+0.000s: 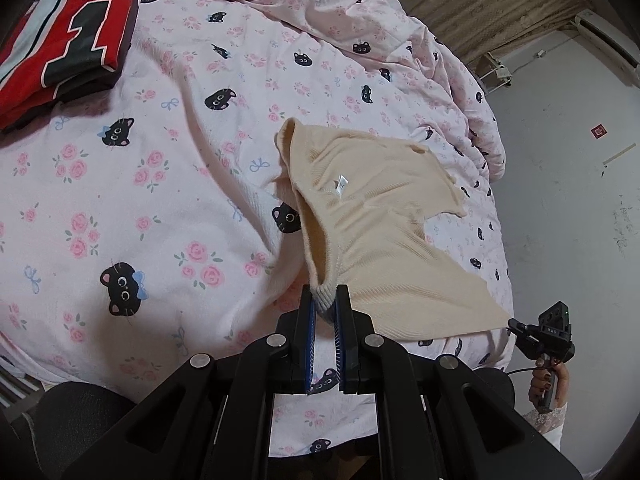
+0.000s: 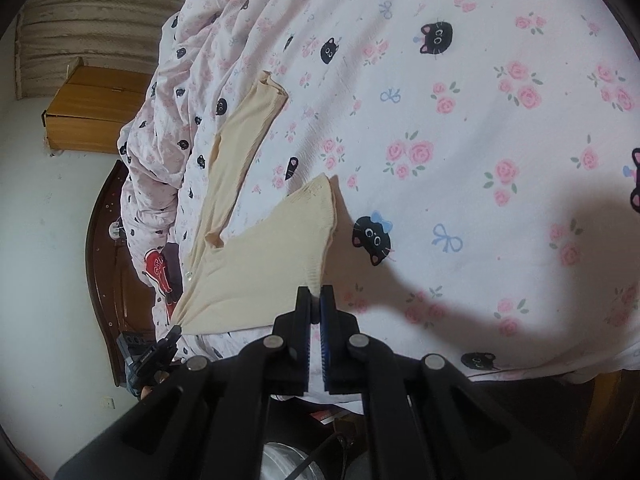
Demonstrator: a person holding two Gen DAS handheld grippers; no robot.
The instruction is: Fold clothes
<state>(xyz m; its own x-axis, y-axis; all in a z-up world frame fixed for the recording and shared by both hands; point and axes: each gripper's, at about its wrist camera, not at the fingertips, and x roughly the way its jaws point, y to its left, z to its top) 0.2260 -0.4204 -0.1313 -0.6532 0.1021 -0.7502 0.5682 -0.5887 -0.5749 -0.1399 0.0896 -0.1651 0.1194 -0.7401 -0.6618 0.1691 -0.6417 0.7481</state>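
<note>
A cream ribbed knit top point(image 1: 372, 216) lies stretched over the pink cat-print bed sheet point(image 1: 160, 184). My left gripper point(image 1: 326, 300) is shut on its ribbed neckline edge, lifting it slightly. The right gripper shows in the left wrist view point(image 1: 516, 326) at the garment's far corner. In the right wrist view my right gripper point(image 2: 316, 294) is shut on a corner of the cream top point(image 2: 256, 264), whose sleeve point(image 2: 244, 128) stretches away across the sheet. The left gripper point(image 2: 174, 332) is there too, holding the other corner.
A folded red and black jersey point(image 1: 60, 36) lies at the far left of the bed. A bunched quilt point(image 1: 360, 12) sits at the head. A wooden nightstand point(image 2: 92, 112) and dark bed frame point(image 2: 104, 264) stand beside the bed.
</note>
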